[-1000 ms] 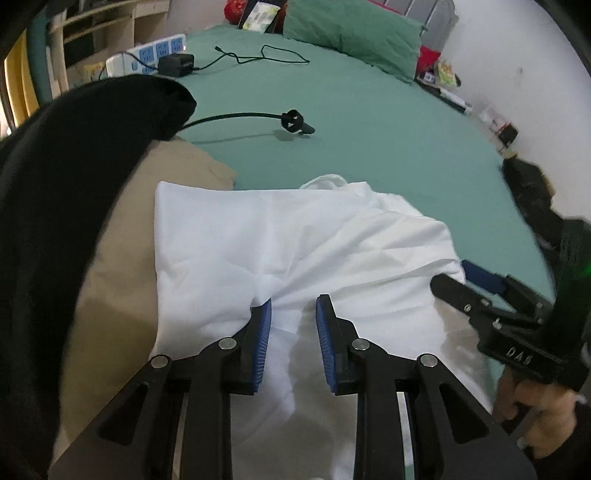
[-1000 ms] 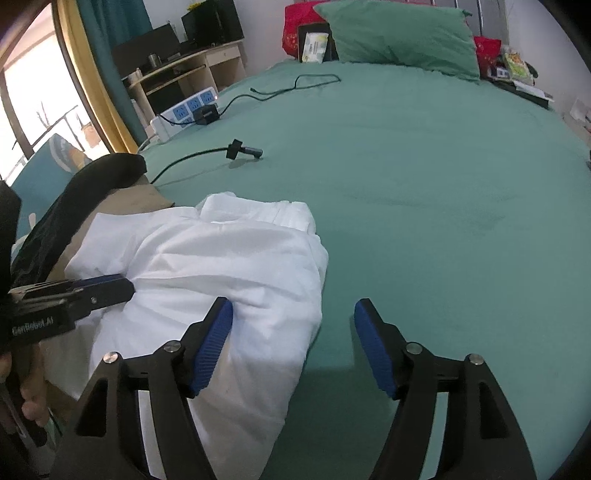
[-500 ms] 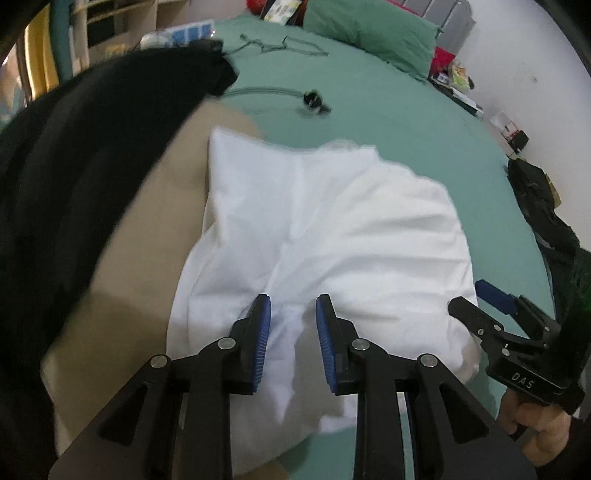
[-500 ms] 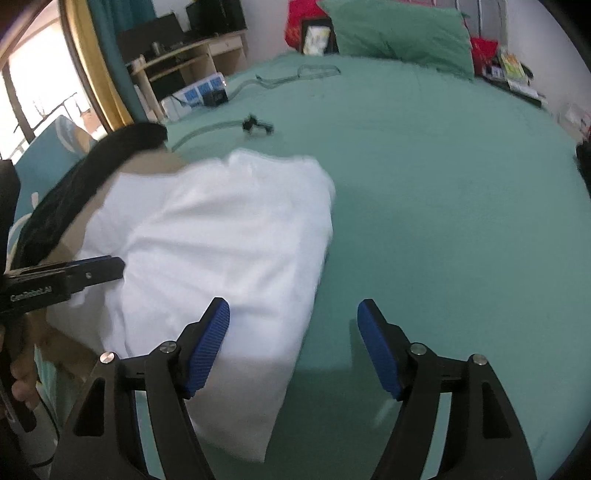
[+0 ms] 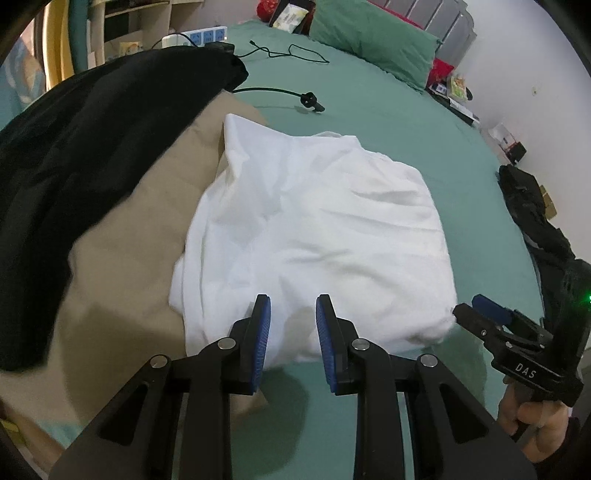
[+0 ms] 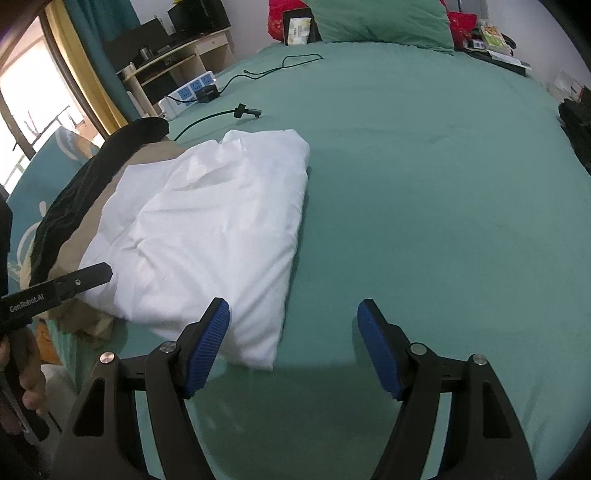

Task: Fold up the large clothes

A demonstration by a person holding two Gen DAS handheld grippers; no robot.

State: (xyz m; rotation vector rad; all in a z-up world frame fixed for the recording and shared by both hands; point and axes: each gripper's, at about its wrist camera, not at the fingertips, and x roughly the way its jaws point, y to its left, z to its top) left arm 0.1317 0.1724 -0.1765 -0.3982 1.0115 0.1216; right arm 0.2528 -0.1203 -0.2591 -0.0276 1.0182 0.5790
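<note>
A green bed [image 6: 424, 184] is filling most of both views, with a wide bare stretch of sheet lying open to the right of the clothes and running up to a green pillow [image 6: 380, 22] at the head. Along the bed's left edge a black garment [image 5: 85, 147] is lying over a tan garment [image 5: 122, 236], and both are reaching the near edge of the mattress. The folded white garment [image 5: 314, 236] is resting near that same left edge, partly on the tan garment and partly on the bare sheet, its right side forming a straight folded edge and its near corner lying close to the front edge of the bed. Beyond it a black cable [image 5: 280, 92] is lying on the sheet, well apart from the fold, and a white power strip [image 6: 192, 88] is sitting near the far left edge.

The left gripper [image 5: 291, 339] is hovering over the near edge of the white garment, its jaws standing narrowly apart with nothing caught between the blue pads. The right gripper [image 6: 293, 347] is hanging over the garment's near right corner, its jaws standing wide apart and gripping nothing. A hand [image 5: 535, 424] is holding the right gripper's handle.
</note>
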